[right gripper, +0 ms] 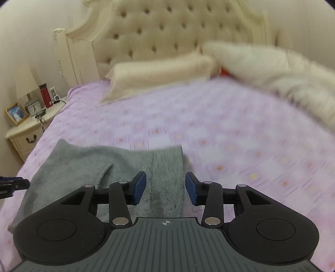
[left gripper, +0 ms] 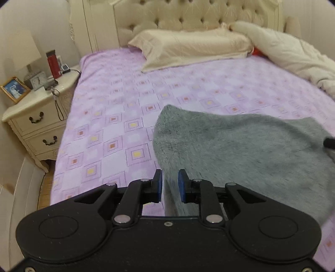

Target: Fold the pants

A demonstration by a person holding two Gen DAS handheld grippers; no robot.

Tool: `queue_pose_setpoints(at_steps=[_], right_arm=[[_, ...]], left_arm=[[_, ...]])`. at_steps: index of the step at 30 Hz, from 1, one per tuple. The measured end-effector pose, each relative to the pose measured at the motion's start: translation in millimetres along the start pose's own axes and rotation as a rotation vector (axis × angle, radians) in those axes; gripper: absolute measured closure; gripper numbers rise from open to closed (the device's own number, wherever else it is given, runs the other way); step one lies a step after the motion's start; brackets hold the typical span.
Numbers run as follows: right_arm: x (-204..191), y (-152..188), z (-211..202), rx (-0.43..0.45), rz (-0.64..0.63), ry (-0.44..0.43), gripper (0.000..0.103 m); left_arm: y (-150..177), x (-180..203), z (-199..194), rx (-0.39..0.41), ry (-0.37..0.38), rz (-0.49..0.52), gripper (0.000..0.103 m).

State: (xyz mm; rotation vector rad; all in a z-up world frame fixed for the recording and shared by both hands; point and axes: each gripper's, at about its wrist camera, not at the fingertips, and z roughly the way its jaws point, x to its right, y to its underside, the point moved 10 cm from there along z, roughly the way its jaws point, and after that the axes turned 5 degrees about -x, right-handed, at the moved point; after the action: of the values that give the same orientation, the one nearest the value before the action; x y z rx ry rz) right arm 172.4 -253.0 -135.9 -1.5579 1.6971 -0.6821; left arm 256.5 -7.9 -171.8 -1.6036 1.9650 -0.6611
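Left tool [left gripper: 170,184]: blue pads spread a little, a narrow gap between them, nothing pinched. It sits at the left edge of the grey pants [left gripper: 240,150]; the fabric edge runs up through the gap, but the pads do not visibly touch it.

Right tool [right gripper: 165,186]: pads spread wider, nothing between them but air. It hangs over the right portion of the pants [right gripper: 108,167], a strip of grey fabric showing in the gap below. Contact with the cloth cannot be judged. View is motion-blurred.

Pants: fuzzy grey fabric, lying spread on the bed [left gripper: 125,100] on the near part of the mattress, far edge roughly straight, a soft crease running through the middle in the right wrist view. In the left wrist view the right tool's tip shows at the far right edge, just over the fabric; in the right wrist view the left tool's tip shows at the far left edge, beside the fabric.

Bed cover: lilac with a pattern of squares.

Farther back: a cream pillow [left gripper: 194,46] lies against the tufted headboard [left gripper: 188,16], and a bunched white duvet [left gripper: 293,56] lies along the right side, with something red showing between the two.

Left of the bed: a cream nightstand [left gripper: 37,117] carrying a lamp [left gripper: 27,54], a framed photo [left gripper: 14,89], a small clock [left gripper: 37,80] and a red bottle [left gripper: 53,64].
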Motion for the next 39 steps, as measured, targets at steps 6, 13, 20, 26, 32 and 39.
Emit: queue_pose_setpoints(at_steps=[6, 13, 20, 26, 32, 39], right_arm=[[-23, 45, 9, -0.146, -0.197, 0.053, 0.075], [-10, 28, -11, -0.074, -0.043, 0.003, 0.075], [-17, 9, -48, 0.0, -0.005, 0.039, 0.075], [-36, 14, -81, 0.001, -0.078, 0.006, 0.075], [-41, 21, -97, -0.008, -0.046, -0.015, 0.075], [-39, 46, -80, -0.158, -0.036, 0.076, 0.075]], left_arm=[[42, 18, -9, -0.063, 0.02, 0.079, 0.068], [50, 17, -10, -0.118, -0.003, 0.051, 0.068], [53, 13, -43, -0.121, 0.018, -0.037, 0.063], [51, 24, -73, -0.091, 0.028, -0.049, 0.058], [51, 36, -102, -0.065, 0.036, -0.057, 0.052], [58, 45, -121, -0.063, 0.032, -0.062, 0.047]])
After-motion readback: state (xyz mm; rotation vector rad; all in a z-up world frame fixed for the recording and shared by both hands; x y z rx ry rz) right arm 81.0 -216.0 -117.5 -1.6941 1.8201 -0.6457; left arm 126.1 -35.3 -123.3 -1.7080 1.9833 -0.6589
